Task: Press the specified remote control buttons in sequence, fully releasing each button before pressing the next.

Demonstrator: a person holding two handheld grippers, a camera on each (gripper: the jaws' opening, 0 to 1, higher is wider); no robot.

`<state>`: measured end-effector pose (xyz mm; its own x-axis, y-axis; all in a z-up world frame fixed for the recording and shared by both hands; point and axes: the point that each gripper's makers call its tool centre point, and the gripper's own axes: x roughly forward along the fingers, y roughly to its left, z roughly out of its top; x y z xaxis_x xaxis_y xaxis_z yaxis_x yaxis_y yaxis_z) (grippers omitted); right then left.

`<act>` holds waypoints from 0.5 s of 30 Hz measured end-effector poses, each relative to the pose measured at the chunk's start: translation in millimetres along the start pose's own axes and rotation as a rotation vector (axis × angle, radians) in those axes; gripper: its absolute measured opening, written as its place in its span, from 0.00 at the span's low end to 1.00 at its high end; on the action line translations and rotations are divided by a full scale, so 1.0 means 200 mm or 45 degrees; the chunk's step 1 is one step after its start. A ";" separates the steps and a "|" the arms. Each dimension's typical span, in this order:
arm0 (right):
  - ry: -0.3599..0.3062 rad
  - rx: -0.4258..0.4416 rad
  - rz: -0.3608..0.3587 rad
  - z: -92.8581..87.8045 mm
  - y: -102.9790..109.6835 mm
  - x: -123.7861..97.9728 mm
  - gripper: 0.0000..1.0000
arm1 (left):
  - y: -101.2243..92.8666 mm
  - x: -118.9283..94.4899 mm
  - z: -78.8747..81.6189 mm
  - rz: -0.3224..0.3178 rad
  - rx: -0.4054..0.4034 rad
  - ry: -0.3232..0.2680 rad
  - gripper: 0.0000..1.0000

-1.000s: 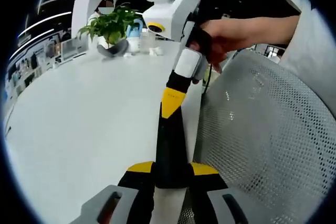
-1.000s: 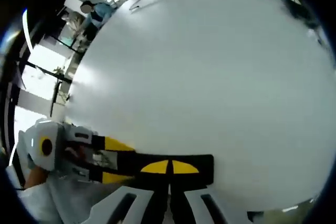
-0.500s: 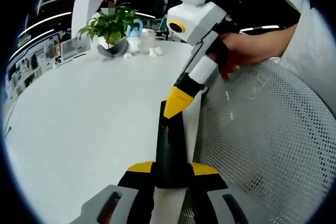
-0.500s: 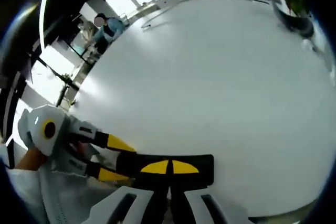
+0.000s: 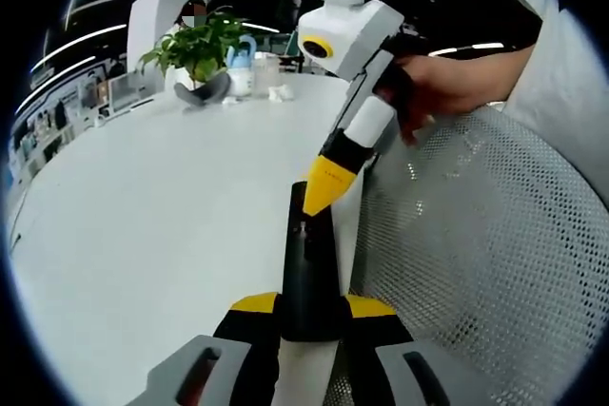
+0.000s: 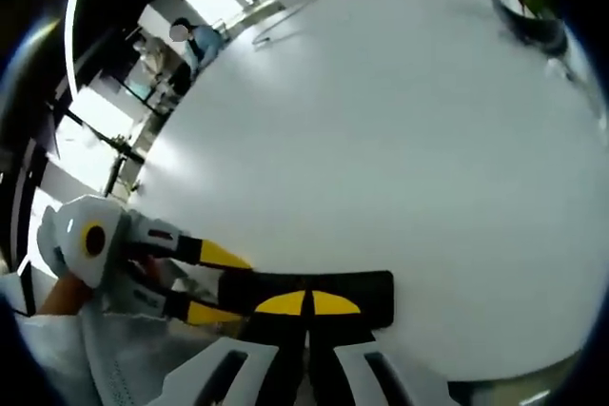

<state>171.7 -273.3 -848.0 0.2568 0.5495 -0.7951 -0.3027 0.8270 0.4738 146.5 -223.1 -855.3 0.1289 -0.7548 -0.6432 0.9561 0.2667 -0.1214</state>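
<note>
A long black remote [image 5: 306, 273] runs up from between my left gripper's [image 5: 312, 306] yellow-tipped jaws, which are shut on its near end. My right gripper [image 5: 319, 192], held by a hand [image 5: 447, 78], comes down steeply from the upper right. Its jaws are shut to one yellow point that meets the remote's far end. In the right gripper view my right gripper [image 6: 306, 303] is shut with its tips on the black remote [image 6: 371, 287]. There my left gripper [image 6: 214, 282] clamps the remote from the left. The buttons are too small to make out.
A wide white table [image 5: 162, 197] lies under the remote. A white mesh chair back [image 5: 476, 254] stands close on the right. A potted plant [image 5: 195, 45] and small items sit at the table's far end. A person [image 6: 190, 40] stands far off.
My right gripper has tipped up from lying low along the remote to a steeper angle, its point staying at the remote's far end. The left gripper and remote have not moved.
</note>
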 end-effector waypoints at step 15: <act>0.002 0.009 0.029 0.00 0.02 0.01 0.00 | 0.00 0.00 0.00 -0.002 0.000 -0.004 0.25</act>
<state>171.2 -269.3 -848.8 0.2486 0.5677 -0.7848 -0.3017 0.8153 0.4942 146.9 -222.7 -855.3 0.1279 -0.7570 -0.6407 0.9563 0.2654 -0.1226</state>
